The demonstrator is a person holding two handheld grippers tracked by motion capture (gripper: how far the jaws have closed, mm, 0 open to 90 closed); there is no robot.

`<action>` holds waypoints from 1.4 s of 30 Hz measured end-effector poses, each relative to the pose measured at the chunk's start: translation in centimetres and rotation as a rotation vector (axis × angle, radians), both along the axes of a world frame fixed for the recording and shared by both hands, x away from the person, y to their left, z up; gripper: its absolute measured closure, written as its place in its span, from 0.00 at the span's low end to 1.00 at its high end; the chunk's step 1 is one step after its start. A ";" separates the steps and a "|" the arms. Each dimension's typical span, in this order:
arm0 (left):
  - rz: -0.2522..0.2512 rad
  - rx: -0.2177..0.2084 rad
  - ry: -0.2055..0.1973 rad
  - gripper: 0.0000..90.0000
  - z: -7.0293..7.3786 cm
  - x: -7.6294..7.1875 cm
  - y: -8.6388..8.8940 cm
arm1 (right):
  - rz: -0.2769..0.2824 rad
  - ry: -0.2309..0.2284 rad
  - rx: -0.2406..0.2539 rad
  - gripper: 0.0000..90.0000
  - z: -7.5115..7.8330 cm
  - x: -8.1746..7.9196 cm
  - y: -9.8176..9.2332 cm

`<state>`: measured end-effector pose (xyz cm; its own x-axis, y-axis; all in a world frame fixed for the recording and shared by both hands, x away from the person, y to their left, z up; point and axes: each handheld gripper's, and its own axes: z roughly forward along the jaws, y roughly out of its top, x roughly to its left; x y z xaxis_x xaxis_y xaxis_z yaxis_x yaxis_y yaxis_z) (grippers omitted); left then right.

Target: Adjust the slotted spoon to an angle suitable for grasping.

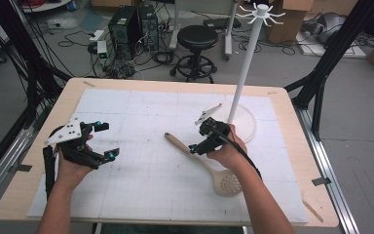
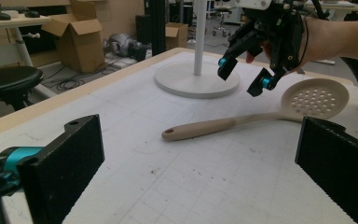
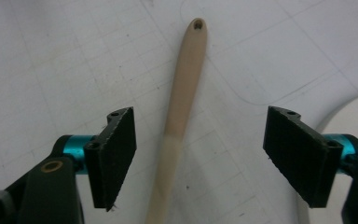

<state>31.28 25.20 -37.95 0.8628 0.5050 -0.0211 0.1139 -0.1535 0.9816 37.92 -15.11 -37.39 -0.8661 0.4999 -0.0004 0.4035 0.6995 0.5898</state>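
— What's on your left side?

— My left gripper [image 1: 102, 140] sits well to the left of the slotted spoon [image 1: 205, 164], above the white mat [image 1: 141, 195], and its jaws stand wide apart with nothing between them.

— And the spoon itself?

— It lies flat on the mat, handle end with the small hole pointing up and left, perforated bowl down and right — nearest my right forearm. In the left gripper view the spoon [image 2: 261, 116] lies across the mat beyond my own jaws.

— Your right side?

— My right gripper [image 1: 200, 139] hangs right over the spoon's handle. In the right gripper view the handle [image 3: 179, 121] runs up between the two pads, apart from both, so the jaws are not clamped on anything.

— Anything past the spoon?

— The white stand [image 1: 246, 73], its round base just beyond the spoon on the right, pole upright.
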 end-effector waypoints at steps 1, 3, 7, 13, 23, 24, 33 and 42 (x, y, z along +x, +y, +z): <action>0.001 0.000 0.001 0.02 0.0 0.0 0.0 | 0.005 0.005 -0.005 0.31 -0.1 0.1 0.1; 0.001 0.000 0.001 0.02 0.0 0.0 0.0 | 0.006 0.017 -0.013 0.33 -0.3 0.1 0.3; -0.001 0.001 0.002 0.02 0.0 0.0 -0.1 | 0.000 0.043 -0.041 0.36 -0.7 0.2 0.7; -0.002 0.006 0.002 0.02 -0.1 0.0 -0.1 | -0.003 0.083 -0.086 0.39 -1.3 0.2 1.1; 0.000 0.006 0.000 0.02 0.0 0.0 -0.1 | 0.016 0.151 -0.149 0.42 -2.5 0.4 1.9; 0.000 0.006 0.000 0.02 0.0 0.0 -0.1 | 0.017 0.154 -0.153 0.42 -2.6 0.4 2.0; -0.001 0.007 0.001 0.02 -0.1 0.0 -0.2 | 0.009 0.194 -0.161 0.50 -3.3 0.6 2.3; -0.001 0.007 0.002 0.02 -0.1 0.0 -0.2 | -0.007 0.209 -0.168 0.57 -3.8 0.7 2.6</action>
